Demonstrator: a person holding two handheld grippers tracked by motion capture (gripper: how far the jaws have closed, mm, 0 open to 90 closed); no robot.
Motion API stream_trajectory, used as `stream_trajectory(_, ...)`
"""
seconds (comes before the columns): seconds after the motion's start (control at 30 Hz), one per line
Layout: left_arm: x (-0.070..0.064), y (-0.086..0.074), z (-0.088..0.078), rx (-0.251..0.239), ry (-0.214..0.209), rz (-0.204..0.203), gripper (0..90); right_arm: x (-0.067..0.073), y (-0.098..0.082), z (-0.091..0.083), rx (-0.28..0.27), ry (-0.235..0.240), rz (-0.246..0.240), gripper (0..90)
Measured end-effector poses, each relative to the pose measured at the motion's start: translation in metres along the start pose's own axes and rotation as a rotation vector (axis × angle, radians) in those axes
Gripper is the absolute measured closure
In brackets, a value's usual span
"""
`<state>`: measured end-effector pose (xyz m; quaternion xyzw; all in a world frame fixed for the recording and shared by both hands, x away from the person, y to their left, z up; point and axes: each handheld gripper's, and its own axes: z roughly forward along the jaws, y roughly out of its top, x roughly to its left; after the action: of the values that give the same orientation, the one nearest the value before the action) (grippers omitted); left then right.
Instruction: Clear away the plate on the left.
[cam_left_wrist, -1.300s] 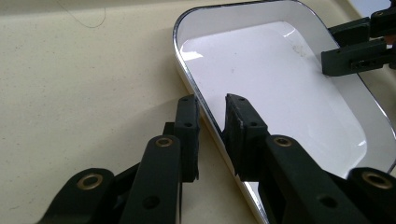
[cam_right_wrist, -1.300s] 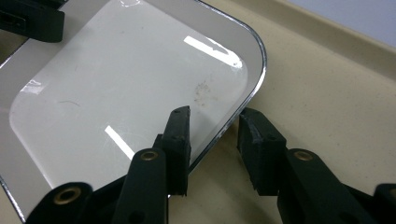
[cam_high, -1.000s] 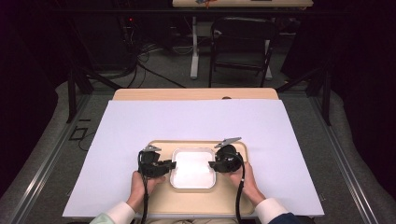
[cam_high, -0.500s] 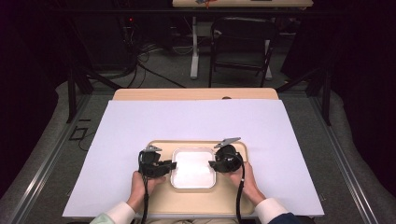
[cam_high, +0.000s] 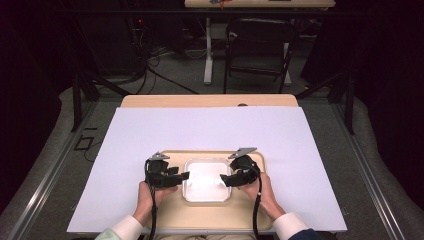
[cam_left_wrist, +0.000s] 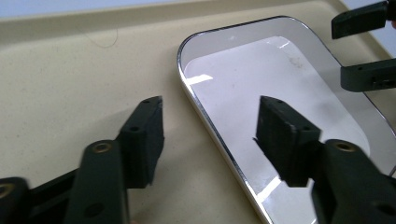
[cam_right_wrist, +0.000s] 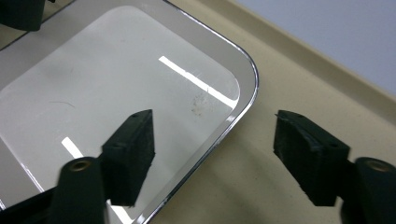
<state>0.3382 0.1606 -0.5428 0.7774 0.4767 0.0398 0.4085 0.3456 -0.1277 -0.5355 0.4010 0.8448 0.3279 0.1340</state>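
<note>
A shallow metal tray (cam_high: 207, 181) with a shiny rim lies on a beige board (cam_high: 210, 220) at the near edge of the surface (cam_high: 210, 130), which is covered by a white sheet. The left gripper (cam_high: 183, 176) sits at the tray's left rim; its fingers (cam_left_wrist: 144, 135) have just been opening and now stand spread, straddling the rim without pressing on it. The right gripper (cam_high: 225, 180) sits at the tray's right rim; its fingers (cam_right_wrist: 133, 149) have also just been opening and stand spread across that rim, one over the tray floor, one over the board.
</note>
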Motion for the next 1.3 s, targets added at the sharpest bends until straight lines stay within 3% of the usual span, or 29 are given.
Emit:
stream_trajectory(0.27,-0.014,0.005,-0.010,-0.001,-0.020,0.121,22.5,0.002,0.005,-0.019,-0.096,-0.006,-0.035,10.9)
stream_trajectory(0.57,-0.026,0.010,-0.038,-0.060,0.030,0.273,9.7,0.004,0.007,-0.053,-0.214,-0.021,-0.076,0.0)
stream_trajectory(0.67,-0.025,0.011,-0.048,-0.076,0.045,0.297,6.3,0.004,0.005,-0.065,-0.254,-0.034,-0.093,0.0)
stream_trajectory(0.83,-0.019,0.011,-0.062,-0.116,0.053,0.299,0.0,0.002,-0.001,-0.082,-0.303,-0.057,-0.094,0.0)
stream_trajectory(1.17,0.000,-0.008,-0.089,-0.167,0.111,0.265,0.0,-0.006,-0.018,-0.106,-0.371,-0.109,-0.082,0.0)
stream_trajectory(1.3,0.008,-0.016,-0.100,-0.196,0.107,0.263,0.0,-0.009,-0.027,-0.114,-0.389,-0.129,-0.079,0.0)
